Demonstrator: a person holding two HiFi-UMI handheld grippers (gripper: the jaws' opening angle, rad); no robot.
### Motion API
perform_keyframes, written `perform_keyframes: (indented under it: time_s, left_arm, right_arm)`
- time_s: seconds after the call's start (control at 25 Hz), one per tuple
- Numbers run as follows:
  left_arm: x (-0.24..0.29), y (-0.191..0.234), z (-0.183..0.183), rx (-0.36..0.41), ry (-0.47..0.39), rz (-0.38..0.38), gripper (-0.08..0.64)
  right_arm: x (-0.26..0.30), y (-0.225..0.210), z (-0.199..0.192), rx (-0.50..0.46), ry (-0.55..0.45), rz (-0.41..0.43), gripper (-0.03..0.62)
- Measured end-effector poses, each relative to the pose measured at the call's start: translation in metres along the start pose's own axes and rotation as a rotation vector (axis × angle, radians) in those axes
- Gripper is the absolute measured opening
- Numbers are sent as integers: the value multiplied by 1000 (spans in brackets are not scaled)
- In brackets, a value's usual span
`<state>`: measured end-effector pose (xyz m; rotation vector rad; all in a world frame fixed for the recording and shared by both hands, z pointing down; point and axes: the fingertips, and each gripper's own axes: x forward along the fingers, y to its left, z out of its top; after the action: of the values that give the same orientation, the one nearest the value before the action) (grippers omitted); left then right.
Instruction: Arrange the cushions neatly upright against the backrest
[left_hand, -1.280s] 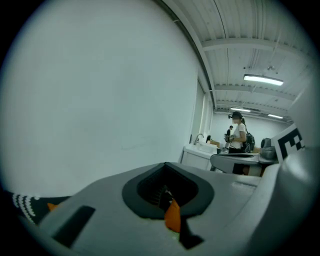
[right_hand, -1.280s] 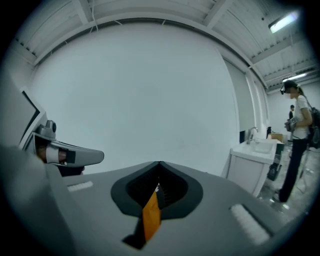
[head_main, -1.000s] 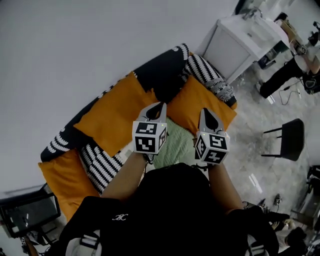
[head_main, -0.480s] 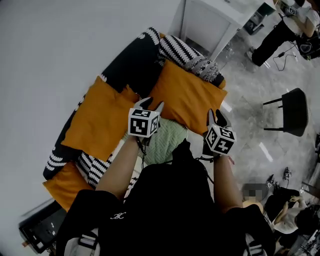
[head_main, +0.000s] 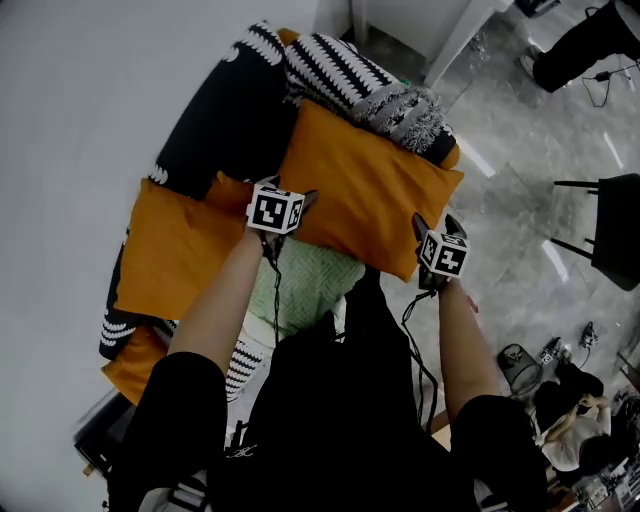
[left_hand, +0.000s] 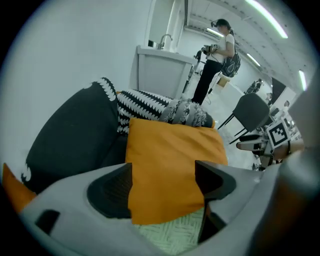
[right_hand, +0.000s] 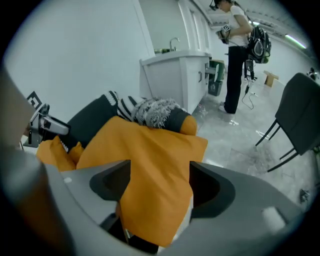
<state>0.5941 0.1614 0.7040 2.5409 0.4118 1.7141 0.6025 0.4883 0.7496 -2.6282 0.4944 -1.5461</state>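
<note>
A large orange cushion (head_main: 370, 190) lies flat on the black sofa (head_main: 225, 120), its far edge against a striped cushion (head_main: 330, 65) and a grey fuzzy one (head_main: 405, 115). My left gripper (head_main: 290, 195) is at its near left corner, jaws opening, and that corner (left_hand: 165, 170) sits between them. My right gripper (head_main: 438, 225) is at the near right corner, jaws opening too, with the orange fabric (right_hand: 155, 170) between them. A second orange cushion (head_main: 175, 250) leans at the left. A pale green cushion (head_main: 305, 290) lies under the near edge.
A white sink cabinet (left_hand: 160, 65) stands past the sofa's far end. A person (left_hand: 215, 55) stands on the grey floor beyond it. A black chair (head_main: 605, 230) is to the right. Another orange cushion corner (head_main: 125, 370) and a striped one (head_main: 240, 355) lie near my legs.
Both grippers went from shut to wide open and spread apart onto the two near corners of the large orange cushion. The head view swung toward the sofa's far end.
</note>
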Motion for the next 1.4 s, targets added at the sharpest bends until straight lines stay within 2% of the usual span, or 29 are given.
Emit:
perform_keyframes:
  time_s: [0.16, 0.28, 0.44, 0.6, 0.72, 0.84, 0.96, 1.04, 1.2, 1.28, 1.4]
  left_arm:
    - [61, 28, 7, 35, 62, 65, 407]
    - [98, 41, 8, 56, 127, 115, 408]
    - [130, 50, -1, 52, 189, 105, 422]
    - [153, 51, -4, 12, 177, 56, 397]
    - [160, 44, -11, 10, 178, 18, 316]
    - [153, 33, -12, 28, 190, 16, 187]
    - [139, 23, -7, 58, 164, 11, 67]
    - [125, 18, -7, 88, 144, 4, 34]
    - [88, 6, -10, 114, 92, -25, 23]
    - [66, 5, -2, 123, 33, -32, 23]
    - [31, 12, 21, 139, -62, 8, 23]
  right_arm:
    - [62, -28, -37, 93, 122, -4, 379]
    - [84, -50, -48, 175, 151, -38, 379]
    - [109, -58, -63, 235, 167, -13, 368]
    - [129, -52, -66, 262, 204, 58, 308]
    - [130, -43, -66, 240, 220, 97, 199]
    - [121, -33, -66, 216, 215, 104, 82]
    - [106, -23, -62, 182, 204, 79, 29]
    - [92, -15, -59, 168, 191, 83, 20]
    - [47, -3, -57, 152, 124, 119, 18]
    - [23, 6, -47, 143, 69, 124, 18]
    - [-9, 29, -26, 119, -13, 124, 18]
